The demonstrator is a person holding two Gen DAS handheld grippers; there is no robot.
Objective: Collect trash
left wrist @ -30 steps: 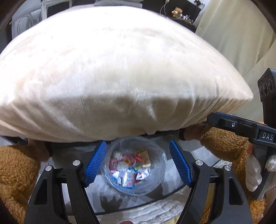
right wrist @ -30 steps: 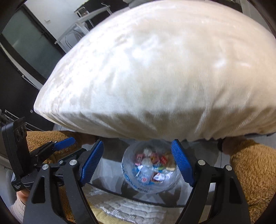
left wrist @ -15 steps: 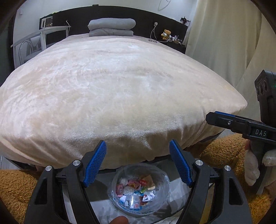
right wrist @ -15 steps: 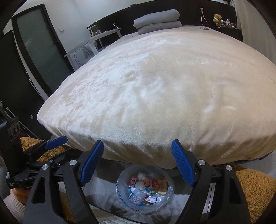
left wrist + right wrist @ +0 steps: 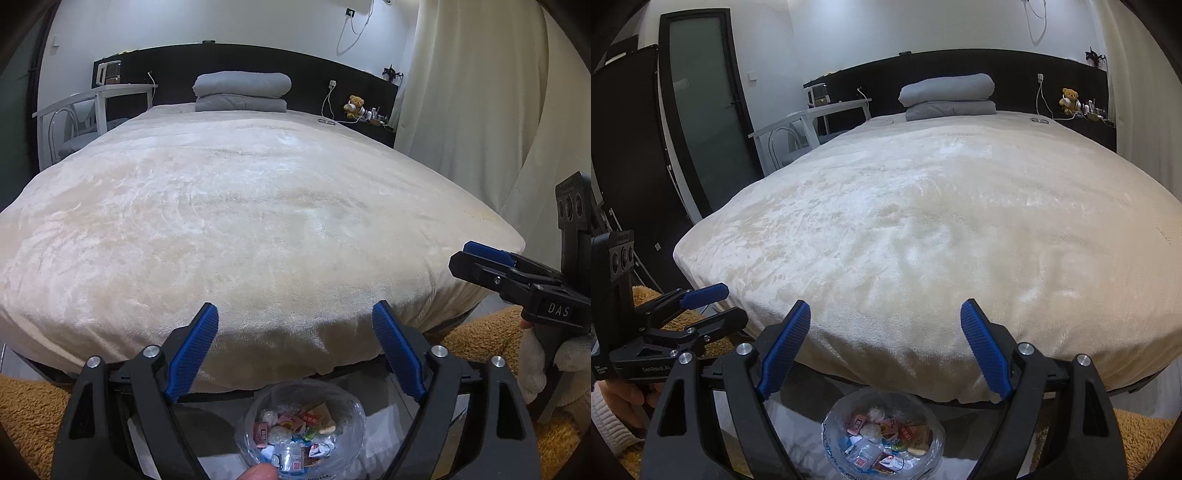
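In the left wrist view, the left gripper (image 5: 294,325) fills the lower part of the frame, its blue-padded fingers (image 5: 192,350) spread wide and opening further, with nothing between them. Below the fingers, at the bottom centre of the frame, sits a clear plastic bowl (image 5: 258,406) holding a heap of small crumpled wrappers (image 5: 295,430) in pink, red, white and blue. The bowl rests on a glossy glass-like surface (image 5: 218,424) near the foot of the bed. A fingertip (image 5: 260,473) shows at the very bottom edge, just in front of the bowl.

The bed (image 5: 240,221), covered by a cream plush blanket, takes up the middle of the frame, with folded grey bedding (image 5: 242,92) at its far end against a dark headboard. A small teddy bear (image 5: 355,105) sits on the ledge in the upper right.

At the right edge of this view the right gripper (image 5: 509,273) shows from the side, held by a white-gloved hand (image 5: 535,365).

In the right wrist view, the right gripper (image 5: 884,325) likewise has its fingers (image 5: 785,347) wide apart and opening, empty, with the same bowl (image 5: 831,424) of wrappers (image 5: 886,439) at the bottom centre. The left gripper (image 5: 701,306) appears at the lower left, side on. A dark frosted door (image 5: 701,110) stands in the upper left.
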